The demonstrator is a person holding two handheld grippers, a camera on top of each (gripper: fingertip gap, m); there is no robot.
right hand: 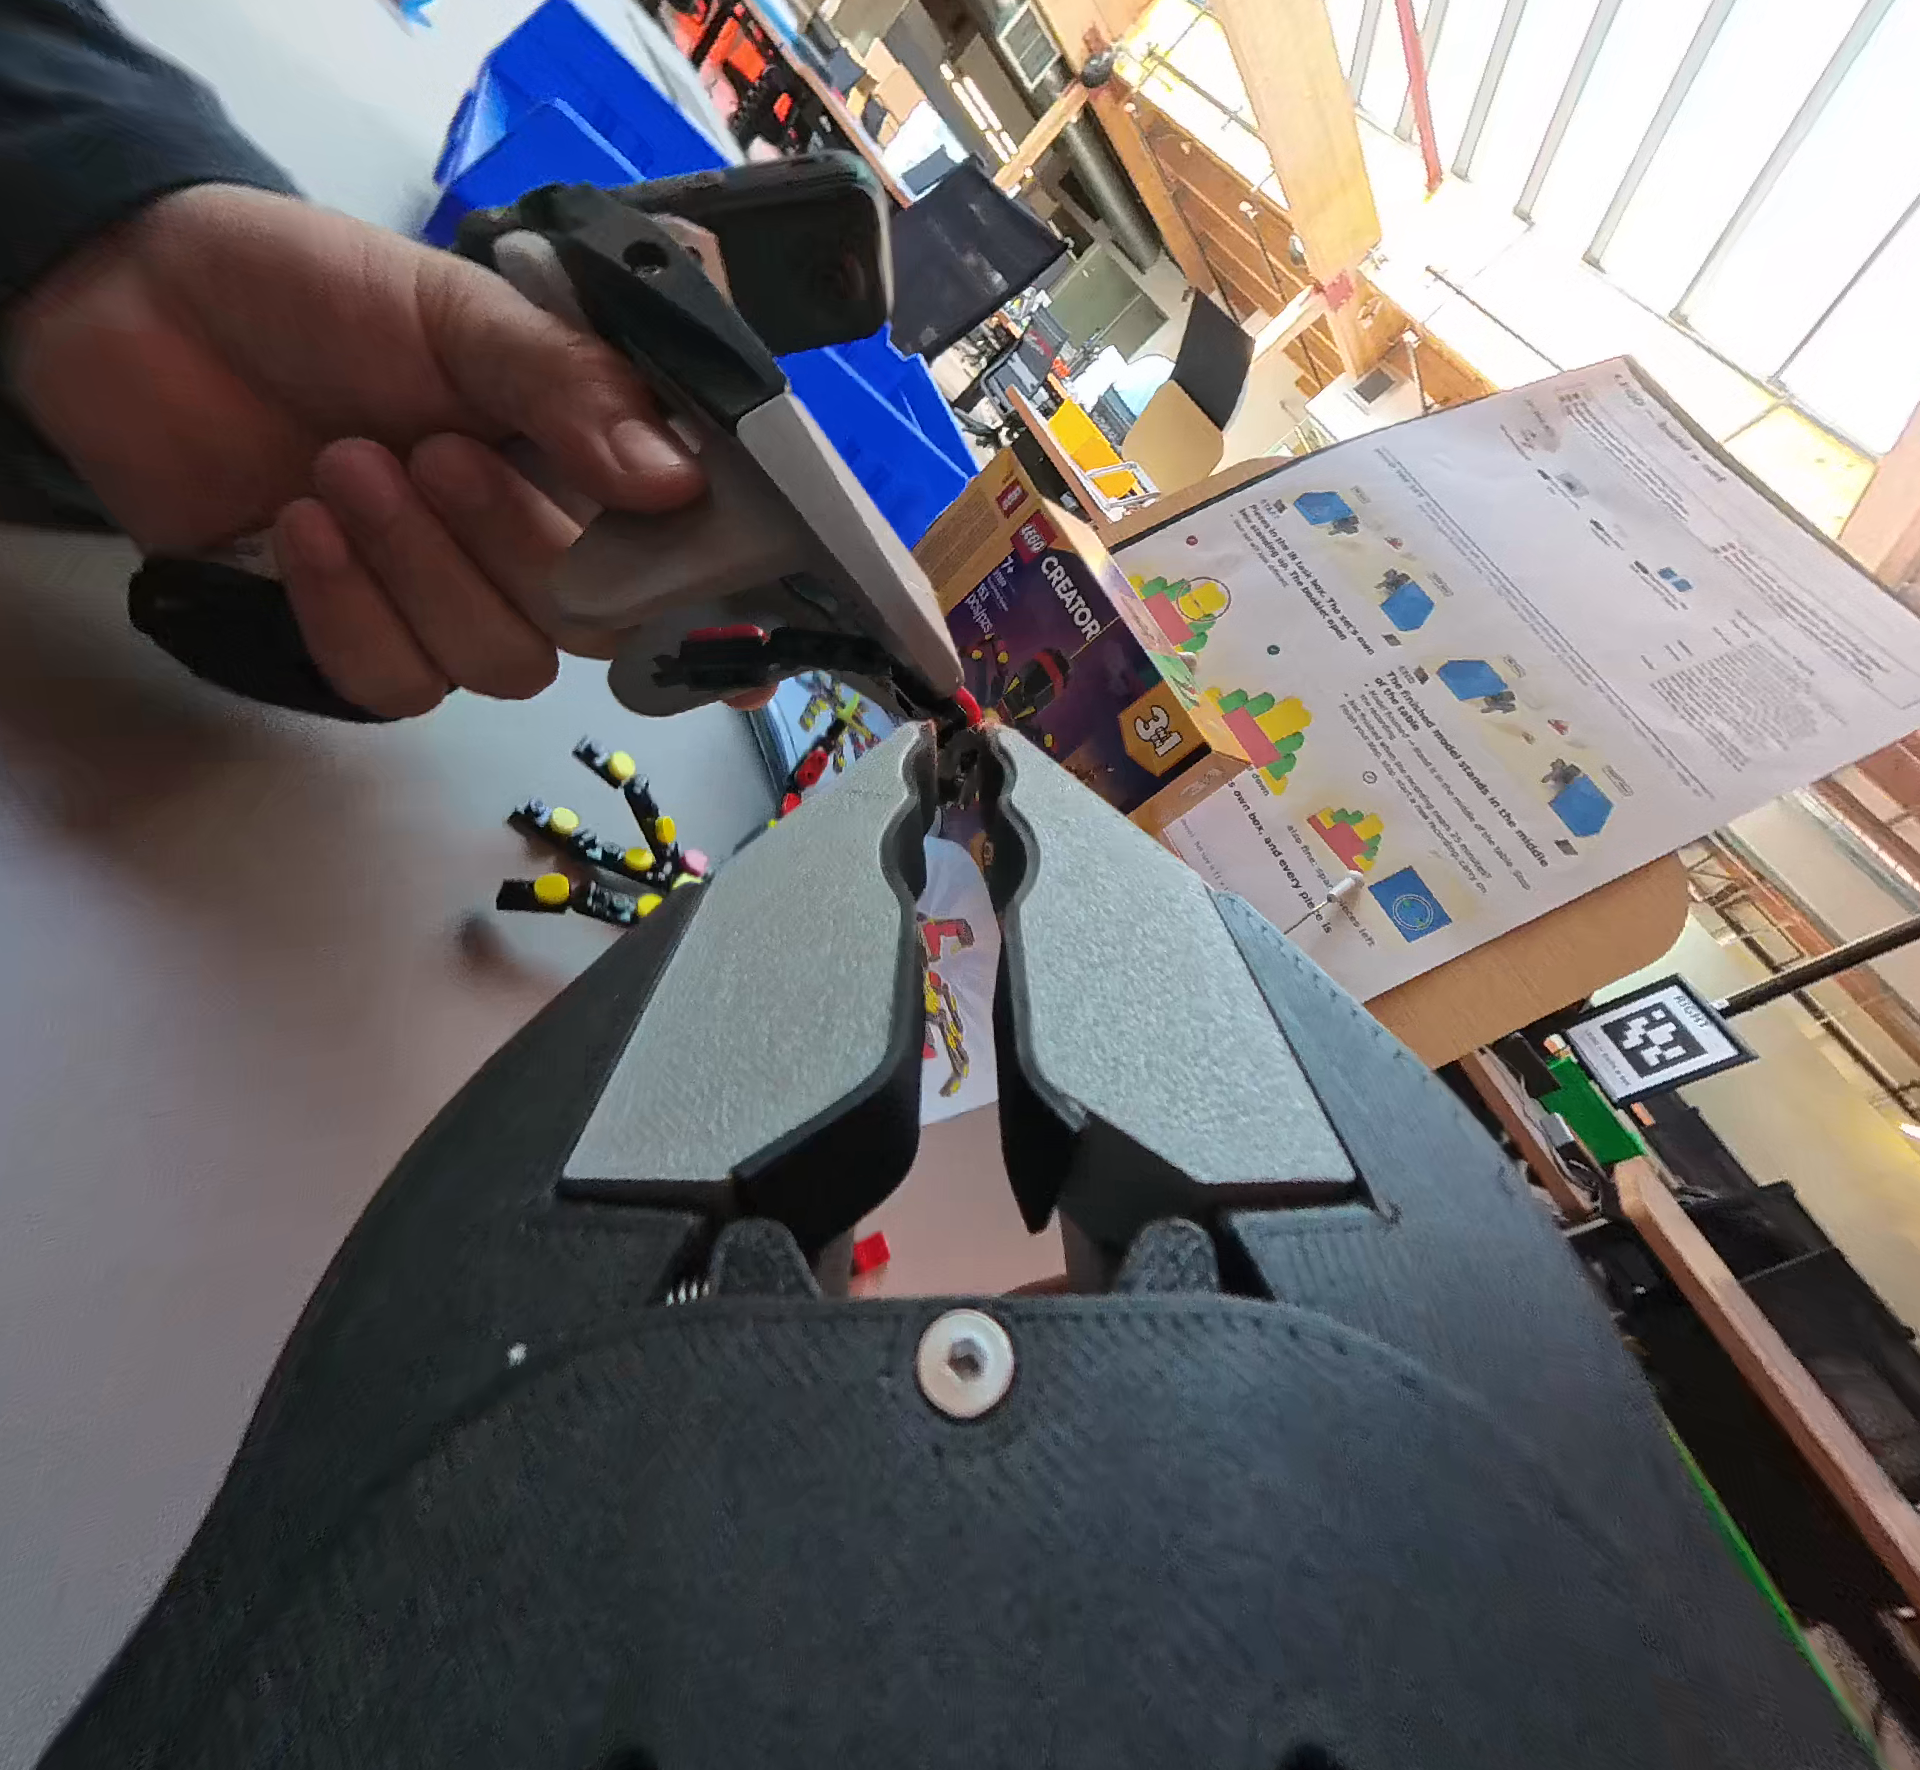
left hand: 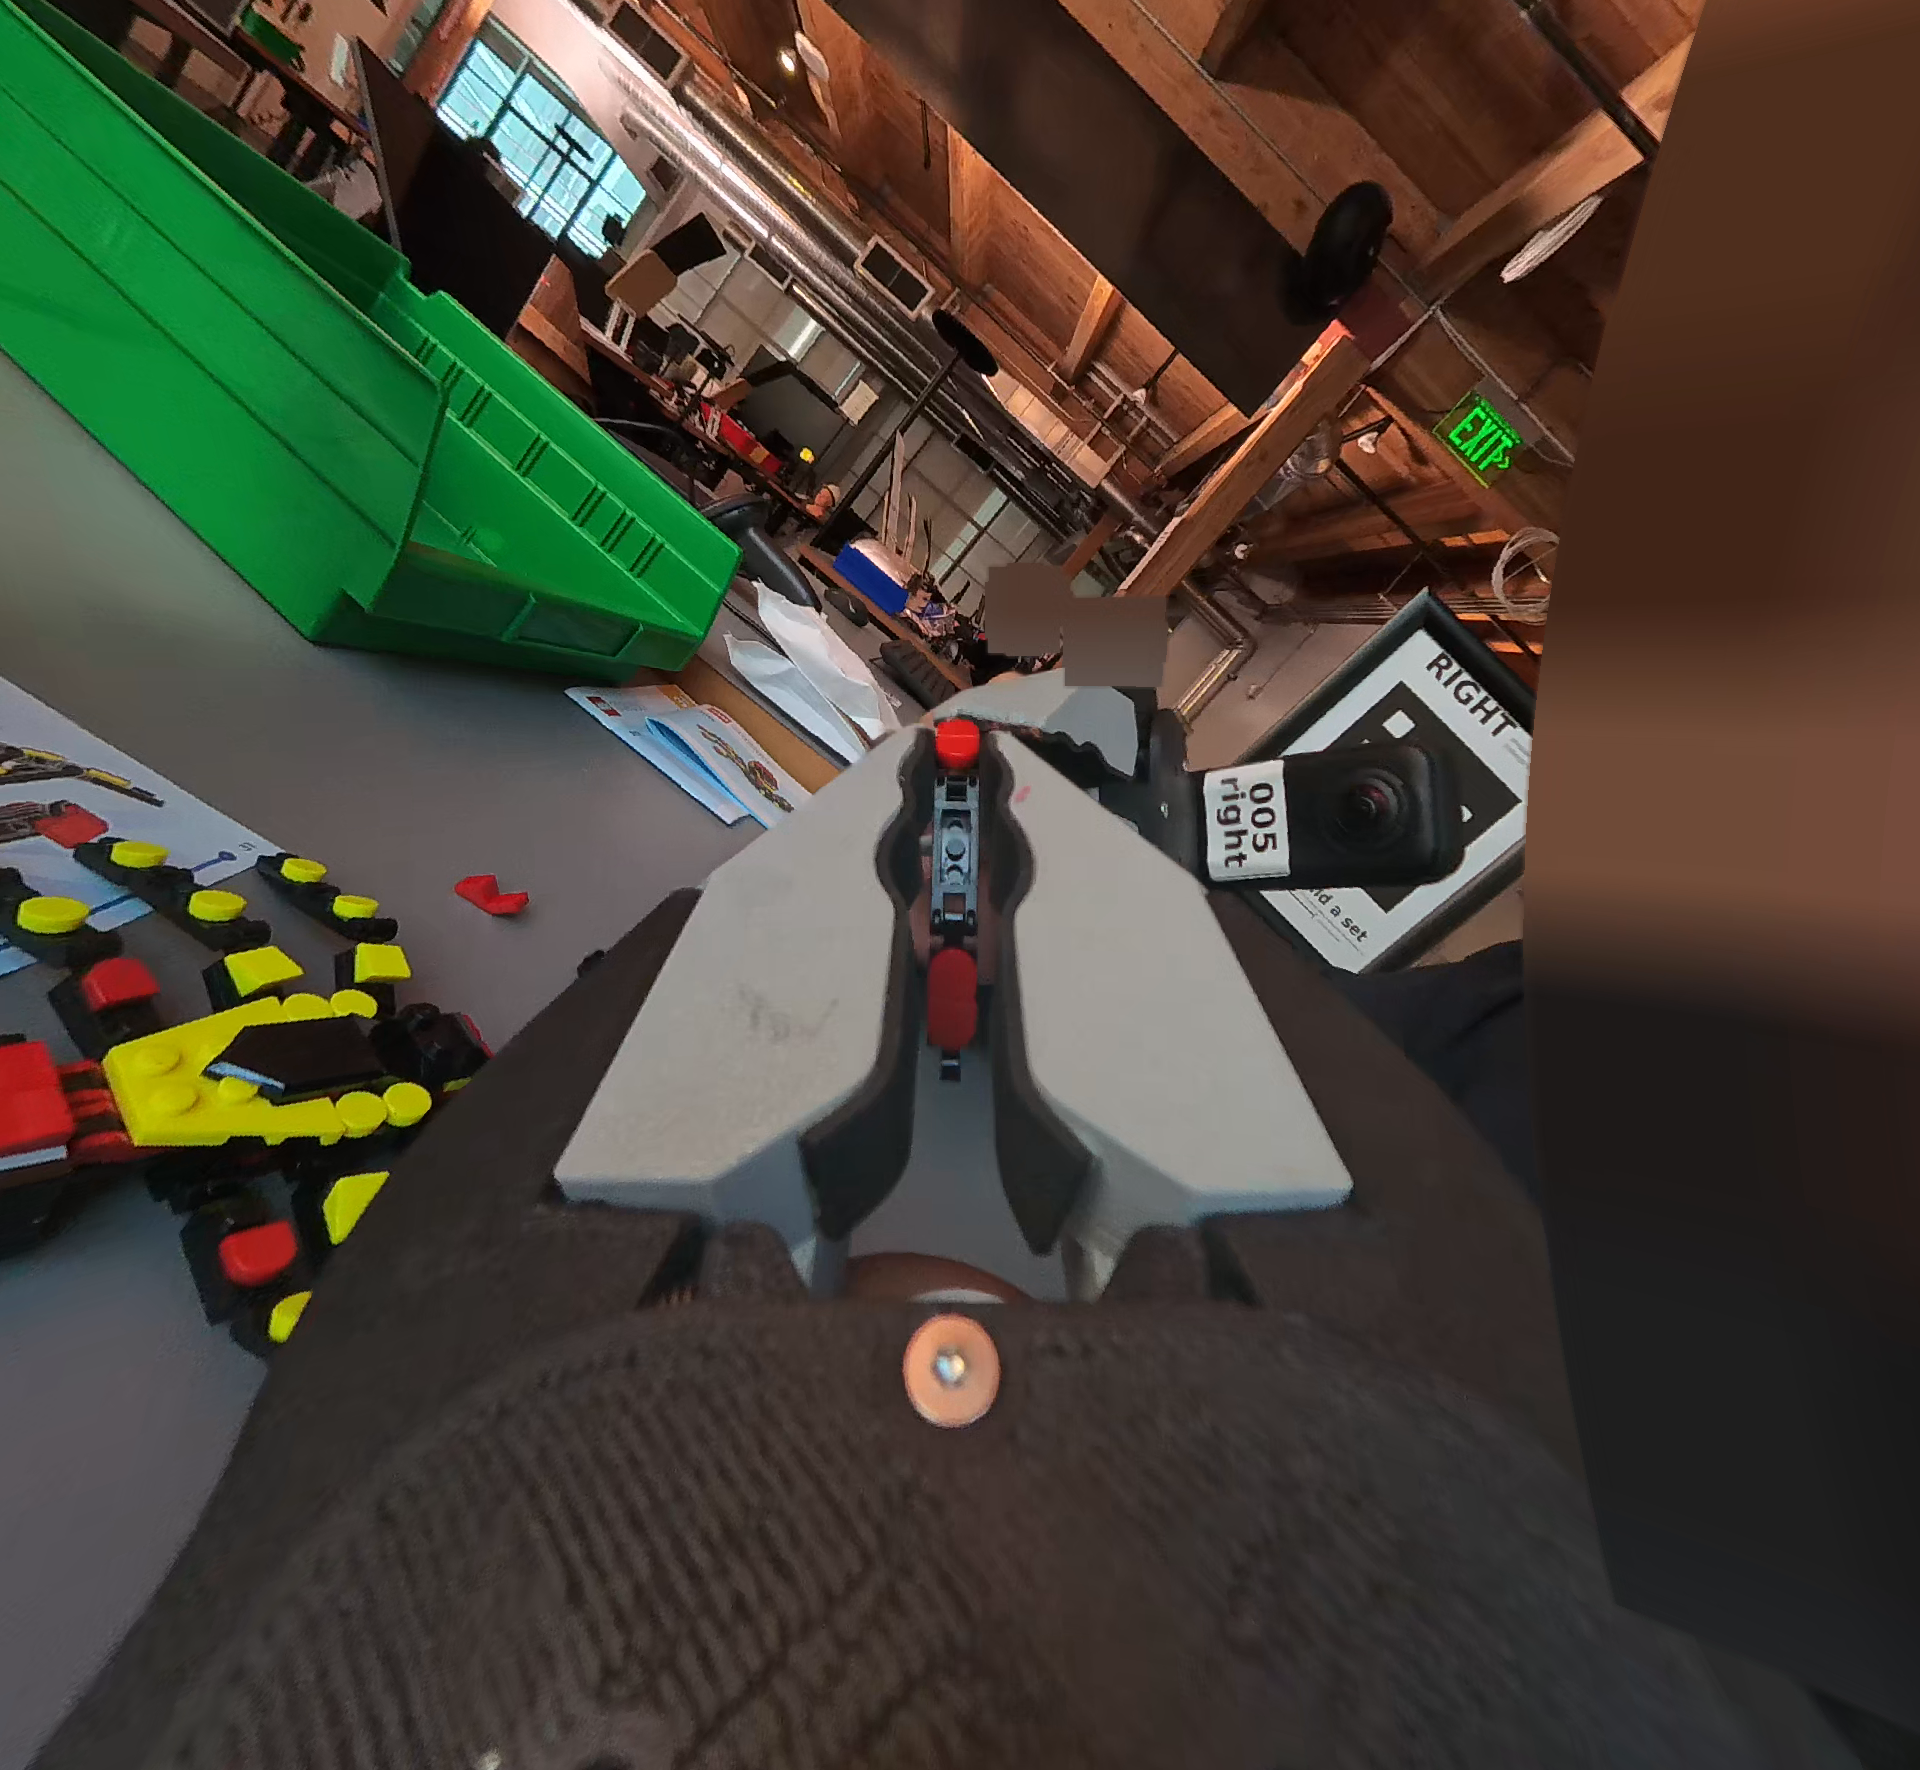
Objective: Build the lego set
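Note:
My left gripper [left hand: 956,756] is shut on a thin black-and-red lego limb [left hand: 953,889] that lies lengthwise between its fingers, with a red round end at the tips. In the right wrist view a hand holds the left gripper [right hand: 951,690] tip to tip with my right gripper [right hand: 961,759]. The right gripper is shut on a small black lego piece [right hand: 964,766] that meets the limb's red end [right hand: 969,704]. The right gripper [left hand: 1086,712] shows just beyond my left fingertips. The yellow, black and red lego model [left hand: 239,1081] lies on the grey table at the left.
Several black legs with yellow rounds [left hand: 213,901] [right hand: 613,847] and a loose red piece [left hand: 494,892] lie on the table. A green bin [left hand: 312,370], an instruction booklet [left hand: 696,754], blue bins [right hand: 582,131], the lego box [right hand: 1081,650] and a printed sheet [right hand: 1507,629] stand behind. My two grippers' fingertips are within a few centimetres of each other.

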